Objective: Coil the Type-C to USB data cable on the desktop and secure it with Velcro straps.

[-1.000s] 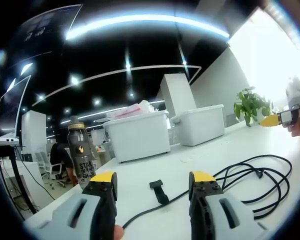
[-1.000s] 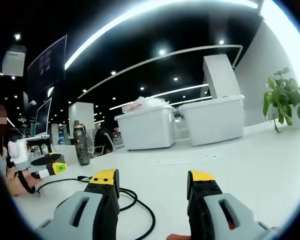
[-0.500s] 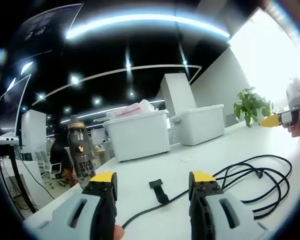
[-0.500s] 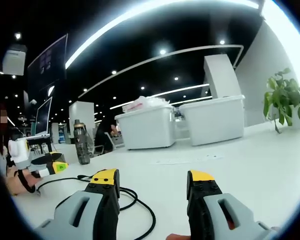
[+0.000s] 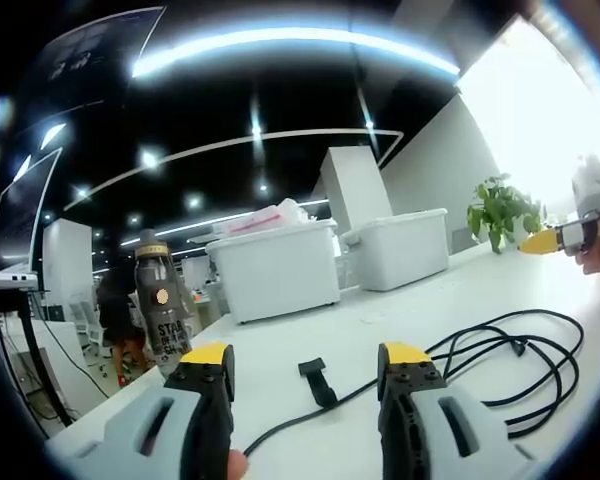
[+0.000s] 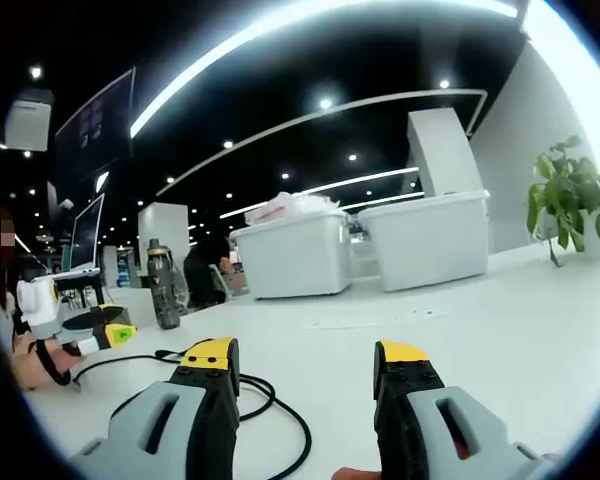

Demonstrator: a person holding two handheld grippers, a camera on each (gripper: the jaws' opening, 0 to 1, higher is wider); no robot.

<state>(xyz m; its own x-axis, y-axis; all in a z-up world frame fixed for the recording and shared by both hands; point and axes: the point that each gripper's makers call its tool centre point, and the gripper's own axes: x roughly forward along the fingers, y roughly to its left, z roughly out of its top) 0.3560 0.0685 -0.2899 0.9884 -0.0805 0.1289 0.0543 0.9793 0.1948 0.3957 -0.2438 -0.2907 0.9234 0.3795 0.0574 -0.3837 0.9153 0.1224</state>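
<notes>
A black data cable (image 5: 500, 355) lies in loose loops on the white desktop (image 5: 400, 310), right of my left gripper (image 5: 306, 358), which stands open with nothing between its jaws. A black Velcro strap (image 5: 318, 381) sits on the cable between those jaws, farther out. In the right gripper view the cable (image 6: 270, 400) curls left of and behind my open right gripper (image 6: 306, 353). The right gripper's yellow tip (image 5: 545, 240) enters the left gripper view from the right. The left gripper (image 6: 95, 338), held by a hand, enters the right gripper view from the left.
Two white lidded bins (image 5: 278, 268) (image 5: 400, 250) stand at the back of the desk, with a dark bottle (image 5: 160, 312) at the left and a potted plant (image 5: 502, 210) at the right. A monitor (image 5: 20, 220) stands far left. A person (image 6: 202, 272) moves behind the desk.
Both grippers and the cable stay put. Only the person in the background has shifted position behind the desk.
</notes>
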